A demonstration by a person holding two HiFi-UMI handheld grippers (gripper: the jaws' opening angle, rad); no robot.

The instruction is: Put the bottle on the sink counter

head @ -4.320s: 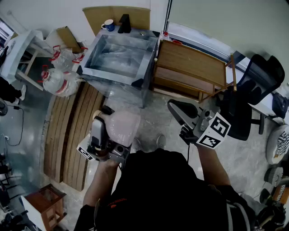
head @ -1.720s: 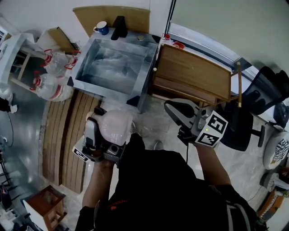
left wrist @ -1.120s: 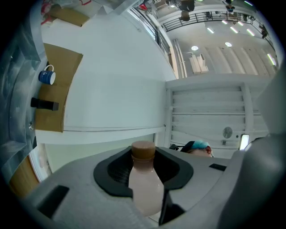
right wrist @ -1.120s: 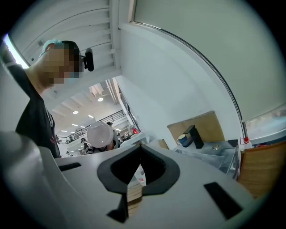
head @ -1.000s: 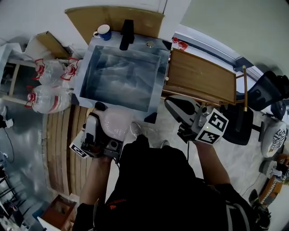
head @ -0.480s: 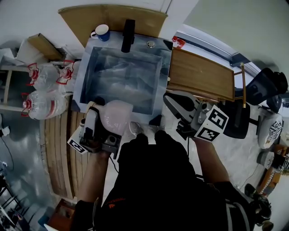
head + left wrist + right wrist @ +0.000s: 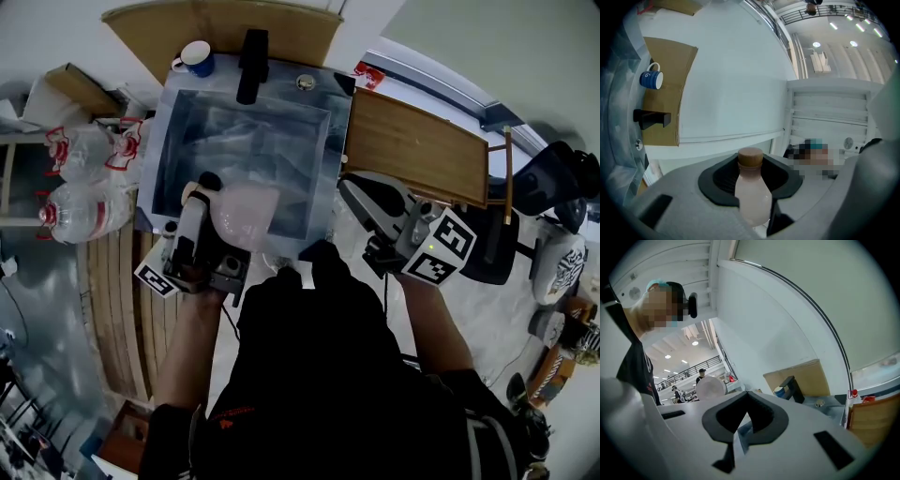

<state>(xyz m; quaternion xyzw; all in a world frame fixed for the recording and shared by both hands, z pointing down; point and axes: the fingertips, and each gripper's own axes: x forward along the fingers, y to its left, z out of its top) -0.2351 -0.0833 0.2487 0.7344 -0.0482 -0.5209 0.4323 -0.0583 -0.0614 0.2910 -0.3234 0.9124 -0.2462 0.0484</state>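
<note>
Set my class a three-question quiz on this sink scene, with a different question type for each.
1. True or false: the left tongs grip the pale pink plastic bottle with a brown cap.
2. What stands beside the black tap behind the steel sink? A) red kettle B) blue mug C) green bowl
3. Fill in: the right tongs hold nothing and their jaws are ____.

Key: 1 true; 2 B; 3 shut.

A blue mug [image 7: 195, 58] stands before a cardboard sheet [image 7: 281, 26].
</note>
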